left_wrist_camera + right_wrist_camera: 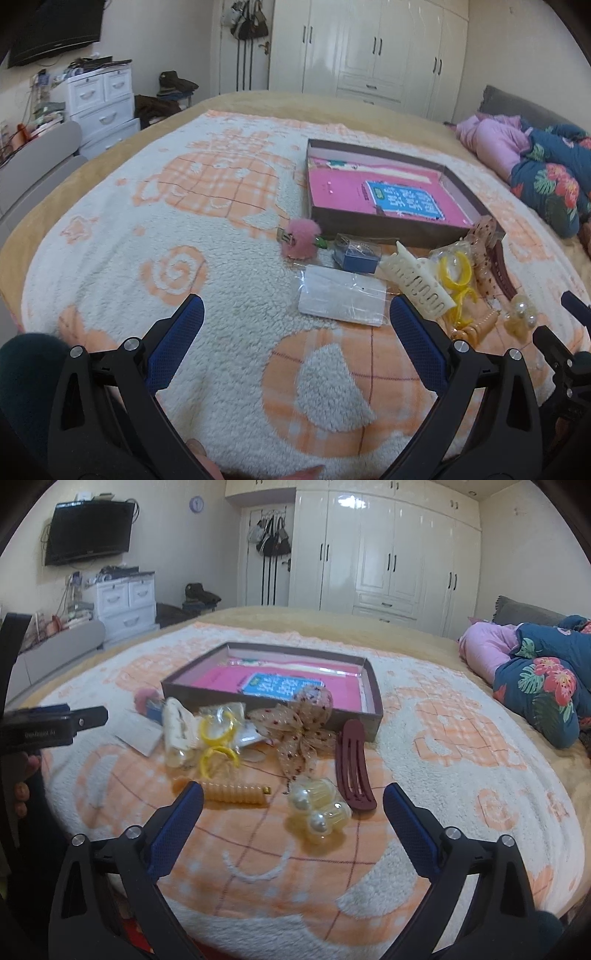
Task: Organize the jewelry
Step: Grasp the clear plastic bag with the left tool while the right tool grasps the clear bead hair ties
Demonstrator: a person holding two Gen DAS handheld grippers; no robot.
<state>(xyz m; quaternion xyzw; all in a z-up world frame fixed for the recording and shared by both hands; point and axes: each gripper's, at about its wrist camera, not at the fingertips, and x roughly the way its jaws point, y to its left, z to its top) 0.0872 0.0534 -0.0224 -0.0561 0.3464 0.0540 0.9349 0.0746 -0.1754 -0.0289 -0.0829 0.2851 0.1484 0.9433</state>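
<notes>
Both grippers hover low over the bed's blanket [424, 738] with nothing in them; the right gripper [293, 805] has its jaws spread wide, and the left gripper [295, 317] likewise stands wide open and empty. The jewelry lies loose in a cluster just in front of the open brown box [354, 723], whose pink-lined floor holds only a printed card; none of the pieces appears to be inside yet, so the sorting looks barely begun.

Nearest the right jaws is the pearl hair clip [319, 808], with the dark red barrette [352, 764] touching its far side and the ribbed amber clip [236, 793] just to its left; farther back lie the dotted mesh bow [299, 731], the yellow hoops [218, 738] and the cream claw clip [417, 282]. The left gripper faces a clear packet [341, 295], a small blue box [356, 256] and a pink pompom [301, 238].

A sound approach, I judge: take the pearl clip first, closing across its narrow waist rather than on a round bead — beads would likely slip; come down straight so the barrette is not dragged; press only lightly into the plush pile, which may snag; lift clear of the box wall before lowering.
</notes>
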